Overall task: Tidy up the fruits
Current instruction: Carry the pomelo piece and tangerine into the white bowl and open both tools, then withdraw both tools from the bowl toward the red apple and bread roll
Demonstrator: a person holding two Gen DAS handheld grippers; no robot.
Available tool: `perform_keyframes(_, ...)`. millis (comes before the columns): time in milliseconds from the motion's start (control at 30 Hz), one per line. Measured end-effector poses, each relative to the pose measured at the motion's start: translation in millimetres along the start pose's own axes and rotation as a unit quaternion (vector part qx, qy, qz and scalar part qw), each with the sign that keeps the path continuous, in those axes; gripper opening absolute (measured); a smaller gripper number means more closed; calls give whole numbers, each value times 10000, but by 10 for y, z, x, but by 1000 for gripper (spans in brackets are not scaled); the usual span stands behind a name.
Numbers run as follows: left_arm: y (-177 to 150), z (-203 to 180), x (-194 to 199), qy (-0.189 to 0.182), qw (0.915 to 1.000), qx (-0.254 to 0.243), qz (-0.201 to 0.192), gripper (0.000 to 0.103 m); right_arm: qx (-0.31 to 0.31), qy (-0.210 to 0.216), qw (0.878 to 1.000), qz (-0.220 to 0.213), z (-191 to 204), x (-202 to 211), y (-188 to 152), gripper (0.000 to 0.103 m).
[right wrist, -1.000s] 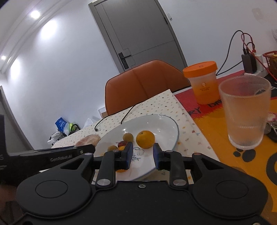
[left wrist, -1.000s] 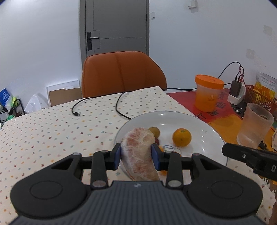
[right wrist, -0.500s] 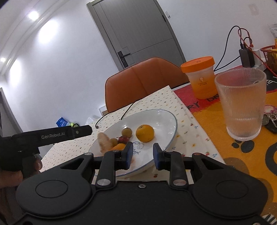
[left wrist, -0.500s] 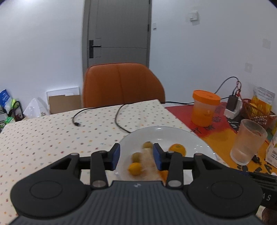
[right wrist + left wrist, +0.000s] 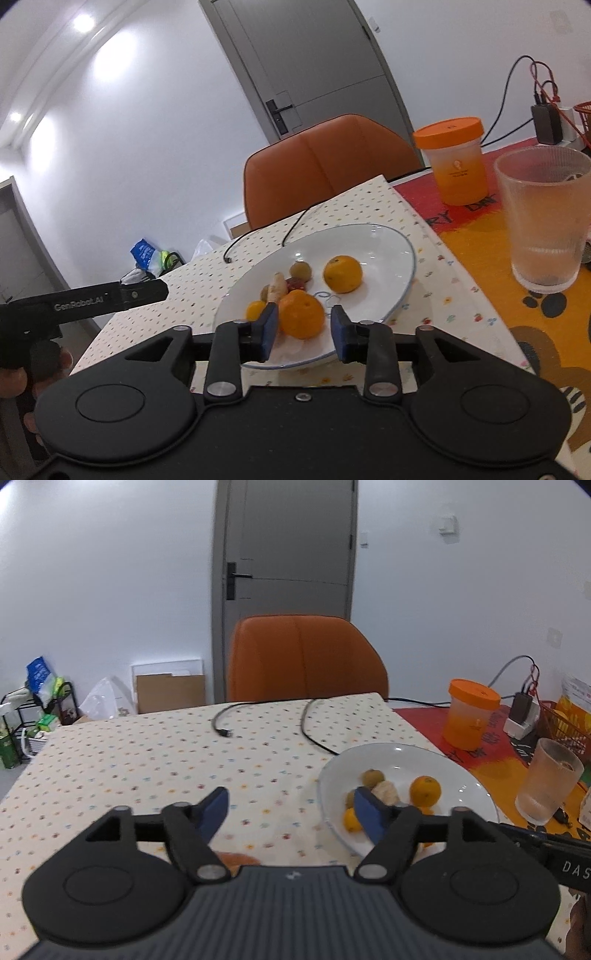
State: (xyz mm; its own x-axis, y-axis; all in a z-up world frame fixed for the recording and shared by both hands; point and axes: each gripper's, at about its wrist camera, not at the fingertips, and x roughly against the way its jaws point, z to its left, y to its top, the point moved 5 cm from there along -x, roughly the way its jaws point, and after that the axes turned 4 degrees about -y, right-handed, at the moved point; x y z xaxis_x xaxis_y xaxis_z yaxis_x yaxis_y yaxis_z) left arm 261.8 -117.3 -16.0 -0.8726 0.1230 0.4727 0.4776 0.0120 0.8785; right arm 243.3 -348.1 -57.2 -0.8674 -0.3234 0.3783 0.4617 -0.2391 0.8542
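On the table [image 5: 155, 760], under its dotted cloth, we see a white plate [image 5: 384, 243] that carries the fruit. From the right wrist view we count 1 orange [image 5: 342, 274] near the plate's centre, a second, larger orange [image 5: 301, 314] at the rim toward 6 o'clock, a small yellow fruit [image 5: 255, 309] at 8 o'clock, 2 brownish round fruits, a small dark red one, and a pale peeled piece of pomelo [image 5: 279, 286] lying among them.

Our right hand-held gripper [image 5: 302, 326] sits low over the plate's near rim with its jaws opening; the larger orange lies between the blue pads, close to the left pad, though we cannot tell whether that pad touches it, and the right pad stands clear of it.

Our left hand-held gripper [image 5: 291, 814] hangs above the cloth at the plate's 9 o'clock side, its jaws spreading wide with nothing between them; its right pad overlaps the plate's edge in view. A blurred orange-brown shape peeks out just under its body; we cannot tell what it is.

At 2 o'clock from the plate stand an orange-lidded jar [image 5: 456, 162] and a ribbed glass [image 5: 543, 218]. An orange chair [image 5: 306, 657] faces the table's far edge, and a black cable [image 5: 310, 723] trails across the cloth.
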Motion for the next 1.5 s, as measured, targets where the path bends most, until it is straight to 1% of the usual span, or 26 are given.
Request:
perform_keyframes(33,2,39,34,45,10000,3,-26,81,25,8,10000,-6,31,10,-4,40)
perform_keyframes(100,1,120,101,113,9999,20,-53,81,64,35,10000,-14,88,25,-11,44)
perform_keyframes(233,-20,274,222,192,9997,127,-74,83,164,120,9998,-43,218,56,-32,59)
perform_keyframes(267,-34,308,248,220,9996,151,-72,83,194,148,9997,-45,246,58,-36,61)
perform_keyframes(333,-65,371,292,266,9995,191,-47,85,253,196,9995,-25,310,58,-54,68)
perform_keyframes(400,-101,412,321,317,9993,214,1,88,288,222,9993,-25,359,60,-65,72)
perform_keyframes(433,-124,430,333,338,9992,223,17,89,312,235,9992,-22,386,58,-73,77)
perform_keyframes(467,-145,451,348,363,9991,234,35,90,330,246,9992,-20,401,53,-73,80)
perform_keyframes(533,-183,487,373,419,9988,247,60,91,373,286,9989,-44,445,62,-81,89)
perform_keyframes(600,-224,521,395,463,9985,261,95,91,407,314,9987,-71,484,78,-89,94)
perform_keyframes(900,-382,633,457,474,9980,344,224,92,496,380,9980,63,600,86,-174,103)
perform_keyframes(1067,-467,680,465,473,9979,350,284,92,487,414,9978,167,633,65,-225,103)
perform_keyframes(1267,-552,700,430,311,9980,421,351,91,540,411,9973,266,671,39,-282,103)
perform_keyframes(1433,-632,688,366,256,9979,421,420,88,569,439,9968,341,679,-3,-316,103)
perform_keyframes(1467,-649,687,351,240,9978,430,433,87,575,444,9967,358,680,-13,-325,103)
perform_keyframes(1500,-665,682,334,234,9978,424,456,83,585,437,9967,363,680,-23,-334,103)
